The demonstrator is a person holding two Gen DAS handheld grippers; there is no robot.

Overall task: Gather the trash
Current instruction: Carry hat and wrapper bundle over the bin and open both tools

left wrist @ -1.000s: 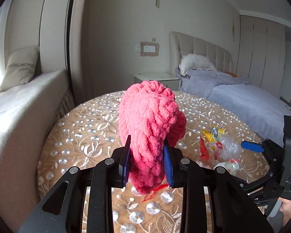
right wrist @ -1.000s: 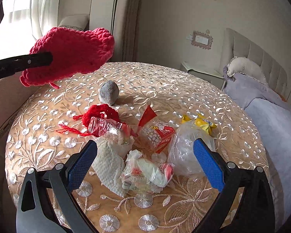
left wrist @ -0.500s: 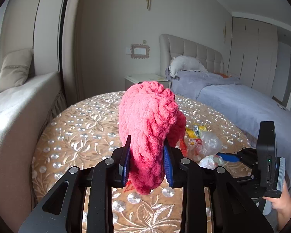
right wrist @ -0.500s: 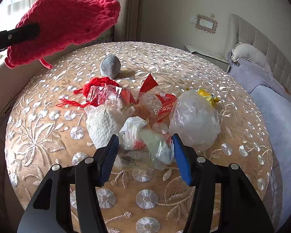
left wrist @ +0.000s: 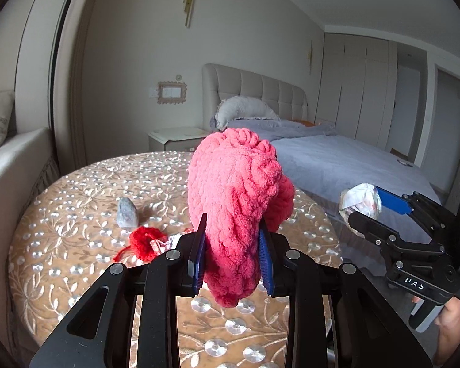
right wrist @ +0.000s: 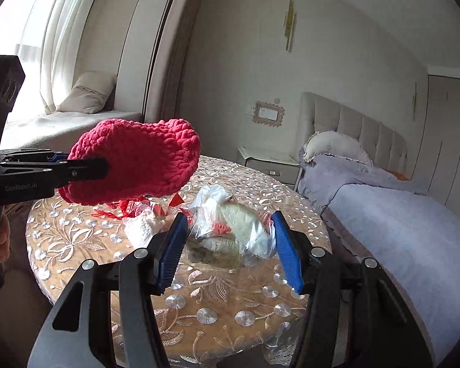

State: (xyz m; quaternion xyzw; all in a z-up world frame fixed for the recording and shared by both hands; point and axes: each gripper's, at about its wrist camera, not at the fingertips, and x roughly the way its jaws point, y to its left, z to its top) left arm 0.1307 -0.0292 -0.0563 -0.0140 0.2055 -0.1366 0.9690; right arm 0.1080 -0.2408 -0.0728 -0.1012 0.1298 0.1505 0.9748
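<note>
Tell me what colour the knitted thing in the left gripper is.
Pinkish red; the knitted thing shows best in the left wrist view.

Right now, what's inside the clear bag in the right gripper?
Through the clear bag, clamped in the right gripper, crumpled white tissue or wrapping with red-orange bits shows. Its underside is darker and blurred; what's there is unclear.

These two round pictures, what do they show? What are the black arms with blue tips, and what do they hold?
No robot here: a person carries a hand-held gripper in each hand, with a camera on each looking along its fingers. The left hand-held gripper is shut on a red knitted pouch. The right hand-held gripper grips a clear plastic bag of trash, lifted above the round table. On the table lie red yarn, a grey stone-like lump and wrappers. Each camera also sees the other gripper.
</note>
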